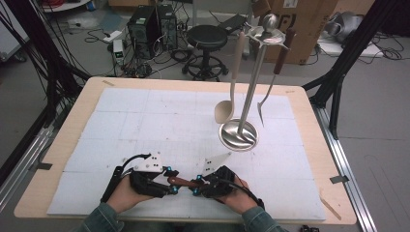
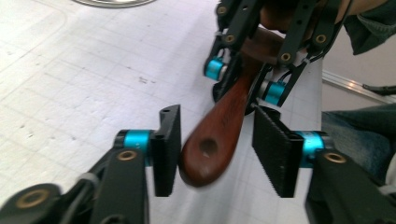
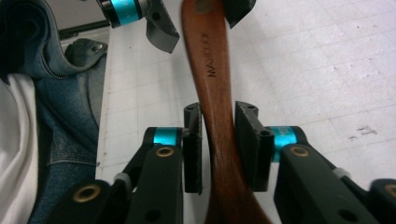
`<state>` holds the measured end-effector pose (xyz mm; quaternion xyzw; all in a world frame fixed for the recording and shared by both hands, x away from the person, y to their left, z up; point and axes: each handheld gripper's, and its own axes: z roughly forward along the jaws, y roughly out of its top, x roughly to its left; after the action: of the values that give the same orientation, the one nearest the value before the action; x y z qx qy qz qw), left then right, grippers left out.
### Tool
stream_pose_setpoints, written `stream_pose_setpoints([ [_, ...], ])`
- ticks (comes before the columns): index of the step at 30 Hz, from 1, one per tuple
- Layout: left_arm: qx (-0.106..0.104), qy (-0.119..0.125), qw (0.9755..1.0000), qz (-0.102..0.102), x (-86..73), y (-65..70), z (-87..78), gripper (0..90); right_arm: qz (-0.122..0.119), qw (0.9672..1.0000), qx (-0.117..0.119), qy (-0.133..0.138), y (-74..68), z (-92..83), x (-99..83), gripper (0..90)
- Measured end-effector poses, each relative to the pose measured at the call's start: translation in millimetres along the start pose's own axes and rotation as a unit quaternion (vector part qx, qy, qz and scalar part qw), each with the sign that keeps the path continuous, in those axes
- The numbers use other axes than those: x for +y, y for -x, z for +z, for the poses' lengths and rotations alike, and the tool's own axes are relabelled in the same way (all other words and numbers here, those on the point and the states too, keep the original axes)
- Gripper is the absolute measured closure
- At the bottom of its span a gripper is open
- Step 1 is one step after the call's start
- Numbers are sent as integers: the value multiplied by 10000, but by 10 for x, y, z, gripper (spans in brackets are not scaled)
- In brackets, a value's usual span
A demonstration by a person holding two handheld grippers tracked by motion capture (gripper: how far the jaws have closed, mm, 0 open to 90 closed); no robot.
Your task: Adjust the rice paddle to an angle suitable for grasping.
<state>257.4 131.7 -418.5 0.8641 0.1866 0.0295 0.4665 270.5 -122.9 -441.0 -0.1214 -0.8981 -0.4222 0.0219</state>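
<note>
A dark wooden utensil handle (image 1: 183, 182) lies level between my two grippers near the table's front edge. My right gripper (image 3: 218, 140) is shut on the wooden handle (image 3: 210, 70), with both pads pressed against its sides. My left gripper (image 2: 217, 140) stands open around the handle's rounded end (image 2: 212, 149), which has a small hole in it. The end sits close to one pad and apart from the other. In the high view my left gripper (image 1: 171, 185) and right gripper (image 1: 196, 186) face each other. The utensil's working end is hidden behind the right gripper (image 2: 245, 79).
A steel utensil stand (image 1: 239, 135) rises at the mat's right middle, with a beige ladle (image 1: 225, 111) and a long fork (image 1: 263, 108) hanging from it. A white gridded mat (image 1: 145, 121) covers the wooden table (image 1: 58, 145). Denim sleeves reach in from the front edge.
</note>
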Motion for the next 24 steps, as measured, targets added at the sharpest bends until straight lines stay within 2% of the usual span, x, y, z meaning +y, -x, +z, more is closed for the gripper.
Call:
stream_pose_setpoints([
  [3,106,46,9999,-36,1,-15,-23,427,82,9999,-29,70,13,-23,-5,759],
  [8,212,116,9996,-161,-7,-47,-60,369,234,9995,-59,199,41,-60,-12,760],
  [13,358,158,9990,-235,-21,-81,-89,339,352,9987,-97,352,69,-112,-16,760],
  [18,400,153,9987,-263,-30,-103,-94,319,526,9971,-173,520,97,-167,-12,760],
  [24,416,179,9985,-300,-32,-101,-77,309,684,9933,-375,851,138,-274,45,760],
])
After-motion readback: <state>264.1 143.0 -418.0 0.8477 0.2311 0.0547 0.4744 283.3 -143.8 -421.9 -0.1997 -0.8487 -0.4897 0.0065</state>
